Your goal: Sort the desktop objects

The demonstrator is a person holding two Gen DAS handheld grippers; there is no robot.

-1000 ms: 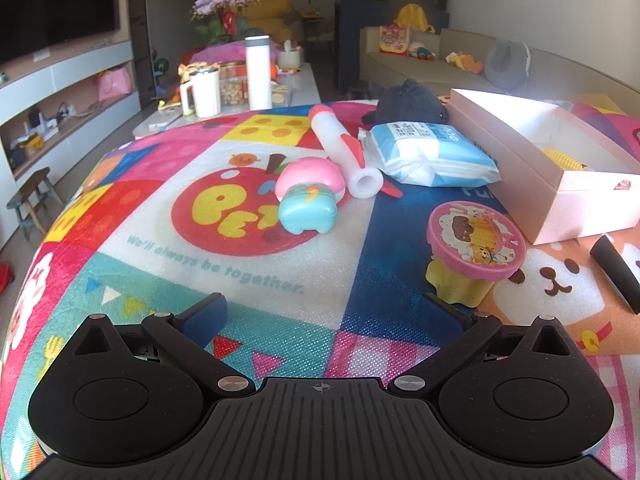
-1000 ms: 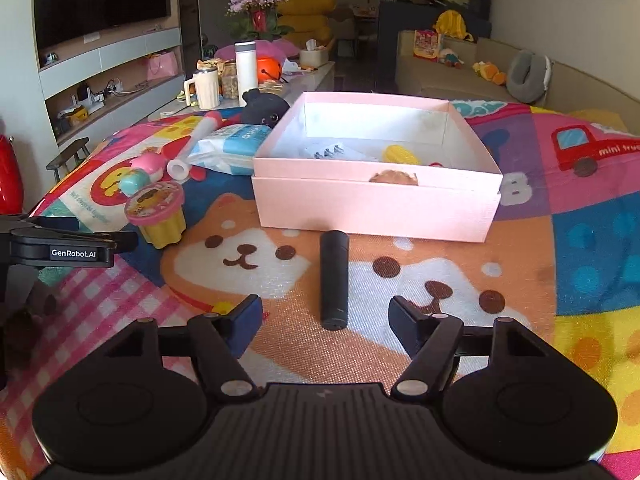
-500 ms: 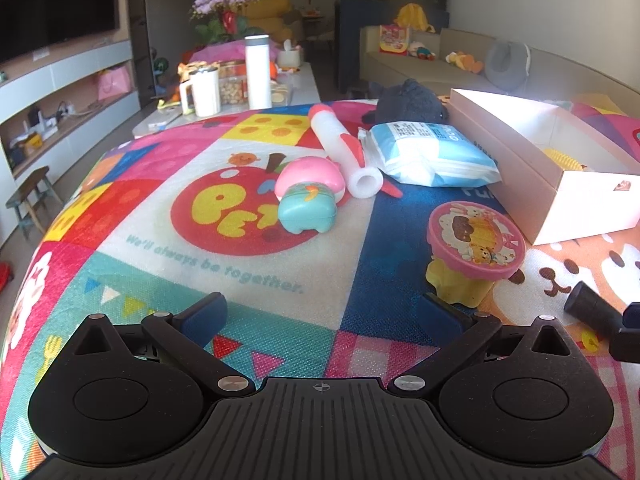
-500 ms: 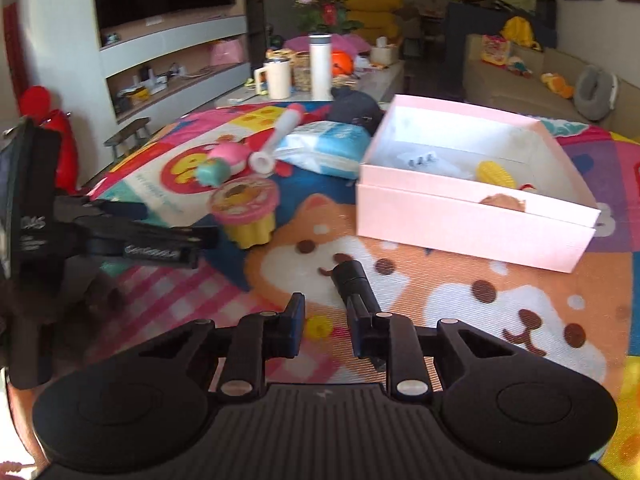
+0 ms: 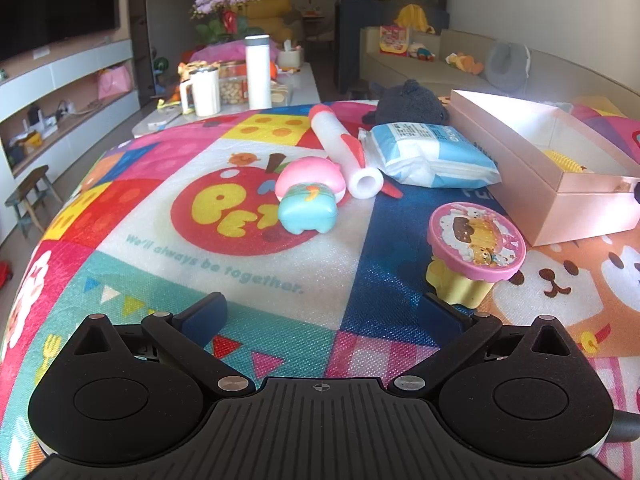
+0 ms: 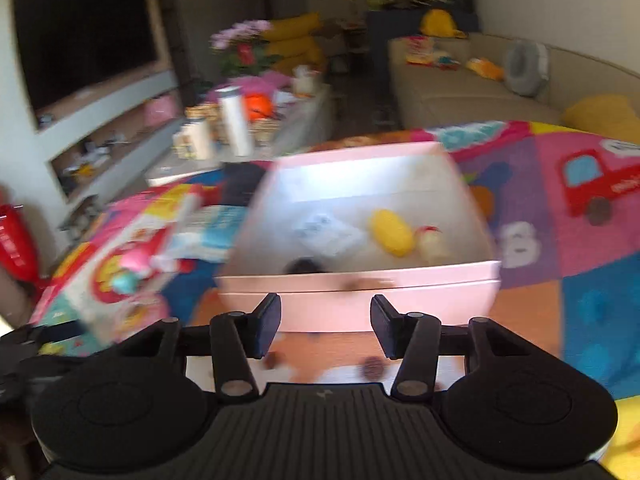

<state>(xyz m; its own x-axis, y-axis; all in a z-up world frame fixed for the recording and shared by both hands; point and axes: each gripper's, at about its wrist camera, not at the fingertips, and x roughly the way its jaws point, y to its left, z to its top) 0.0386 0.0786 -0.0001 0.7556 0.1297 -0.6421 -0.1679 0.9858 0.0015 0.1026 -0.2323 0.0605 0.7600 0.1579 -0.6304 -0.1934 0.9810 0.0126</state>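
A pink open box [image 6: 360, 308] stands just ahead of my right gripper [image 6: 325, 326], whose jaws are opening with nothing between them. Inside the box lie a yellow toy [image 6: 391, 232], a pale packet [image 6: 324, 232] and a dark shape that looks like the black cylinder [image 6: 304, 266] against the near wall; this view is blurred. My left gripper [image 5: 320, 312] hangs open over the colourful mat [image 5: 240, 272]. Ahead of it are a pudding-cup toy [image 5: 474, 248], a pink and teal squishy toy [image 5: 308, 196], a white tube [image 5: 344, 148] and a wipes pack [image 5: 428, 152], with the pink box [image 5: 560, 208] at the right.
A dark plush toy [image 5: 408, 104] lies behind the wipes pack. Beyond the mat's far edge a low table [image 5: 308, 76] carries a white flask [image 5: 258, 72] and a mug [image 5: 204, 92]. A sofa [image 5: 460, 76] runs along the right wall.
My right gripper shut on the black cylinder, carried it from the mat up to the box, then opened its jaws. The cylinder has left the left wrist view. The left gripper stayed still.
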